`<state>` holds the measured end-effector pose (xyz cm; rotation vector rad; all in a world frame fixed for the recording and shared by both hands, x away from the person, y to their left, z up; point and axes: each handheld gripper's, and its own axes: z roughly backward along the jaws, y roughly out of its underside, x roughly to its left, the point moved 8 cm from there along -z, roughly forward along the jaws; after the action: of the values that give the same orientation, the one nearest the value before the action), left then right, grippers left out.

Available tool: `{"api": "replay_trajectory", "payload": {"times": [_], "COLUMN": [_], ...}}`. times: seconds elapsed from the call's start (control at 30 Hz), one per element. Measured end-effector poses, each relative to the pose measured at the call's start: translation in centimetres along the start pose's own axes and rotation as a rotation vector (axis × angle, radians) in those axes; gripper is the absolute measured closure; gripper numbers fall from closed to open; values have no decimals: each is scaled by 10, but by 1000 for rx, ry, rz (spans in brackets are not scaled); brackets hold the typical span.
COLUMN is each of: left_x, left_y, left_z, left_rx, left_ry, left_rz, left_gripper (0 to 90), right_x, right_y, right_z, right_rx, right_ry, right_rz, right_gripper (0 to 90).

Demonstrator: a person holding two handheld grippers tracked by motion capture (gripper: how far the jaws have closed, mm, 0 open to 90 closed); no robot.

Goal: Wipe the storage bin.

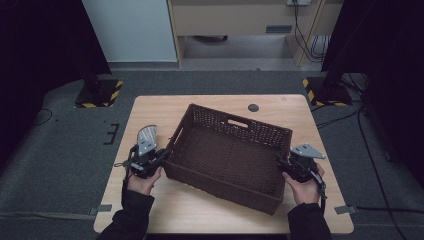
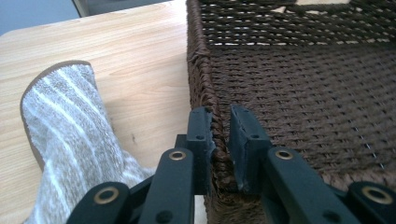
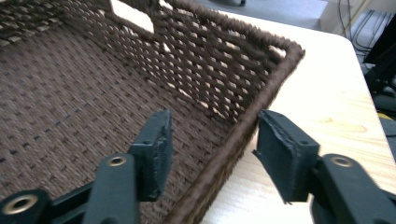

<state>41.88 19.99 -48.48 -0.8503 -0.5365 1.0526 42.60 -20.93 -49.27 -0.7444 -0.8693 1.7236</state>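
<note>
A dark brown wicker basket (image 1: 240, 121) sits empty and turned at an angle in the middle of the wooden table. My left gripper (image 1: 162, 156) is at its left wall. In the left gripper view the jaws (image 2: 222, 126) are shut on the woven rim (image 2: 198, 70), one pad inside and one outside. My right gripper (image 1: 282, 162) is at the basket's right wall. Its jaws (image 3: 215, 123) straddle the rim (image 3: 261, 93), with a gap on each side. A grey-and-white striped cloth (image 1: 146, 135) lies on the table just left of the basket, beside the left gripper (image 2: 70, 135).
The light wooden table (image 1: 150, 107) has a round cable hole (image 1: 253, 107) behind the basket. Bare wood runs along the front edge and the far left. Stand bases with yellow-black tape (image 1: 97, 95) (image 1: 327, 92) sit on the floor beyond the far corners.
</note>
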Motion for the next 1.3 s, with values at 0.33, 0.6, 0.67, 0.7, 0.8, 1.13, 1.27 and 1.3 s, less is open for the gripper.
{"api": "replay_trajectory", "payload": {"times": [0.33,0.6,0.67,0.7,0.8,1.13,1.27,1.3], "left_x": [-3,-8,-9,-10,-14,-29,-27,-26], "left_y": [0,10,11,12,15,24,21,19], "left_z": [2,-4,-2,-1,3,17,19,20], "left_rx": [-9,26,22,22,17,15,-4,-14], "left_ry": [10,21,29,33,35,62,43,41], "left_rz": [-17,-15,-2,3,5,-11,-30,-30], "left_gripper": [631,708,707,707,704,639,564,532], "right_x": [-9,-11,-12,-12,-10,0,1,1], "right_y": [-2,-6,-9,-11,-14,-8,2,4], "right_z": [-12,-12,-7,-4,2,-6,-15,-17], "right_rx": [10,-29,-52,-58,-74,-33,13,28], "right_ry": [5,-18,-21,-26,-40,-51,-59,-59], "right_rz": [2,1,-21,-28,-43,-38,-37,-39], "right_gripper": [620,501,447,444,421,372,395,410]}}
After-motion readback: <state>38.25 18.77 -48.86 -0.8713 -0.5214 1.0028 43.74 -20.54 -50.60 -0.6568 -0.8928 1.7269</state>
